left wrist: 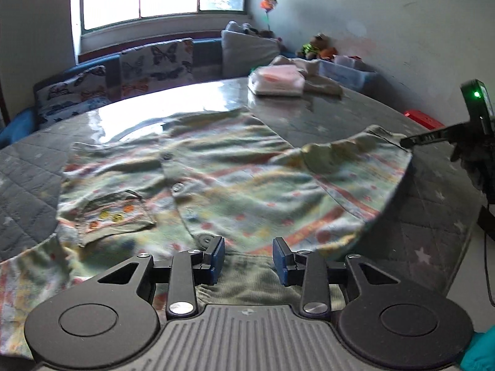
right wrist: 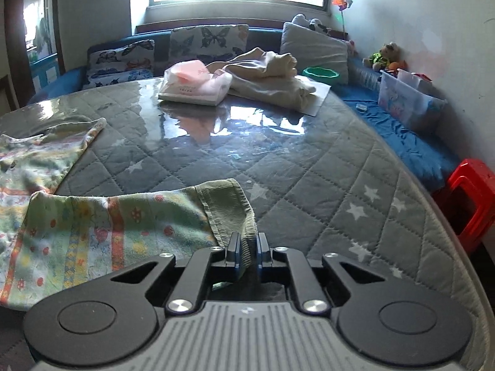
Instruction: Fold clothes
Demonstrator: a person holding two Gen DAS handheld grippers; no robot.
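Note:
A child's shirt (left wrist: 232,185) with a colourful striped print, buttons and a chest pocket lies spread on the quilted grey table (left wrist: 340,117). My left gripper (left wrist: 249,258) is open, its blue pads apart on either side of the shirt's green ribbed edge (left wrist: 247,275), not pressing it. My right gripper (right wrist: 247,247) is shut on the green ribbed cuff (right wrist: 225,204) of one sleeve (right wrist: 123,225). In the left wrist view the right gripper (left wrist: 406,141) reaches in from the right and pinches that sleeve end, which is raised a little off the table.
At the table's far side lie a folded pink-and-white stack (right wrist: 195,85) and a rumpled cream garment (right wrist: 272,74). A red stool (right wrist: 470,194) stands by the right edge. Beyond are a blue sofa with butterfly cushions (right wrist: 207,40) and a clear storage box (right wrist: 408,102).

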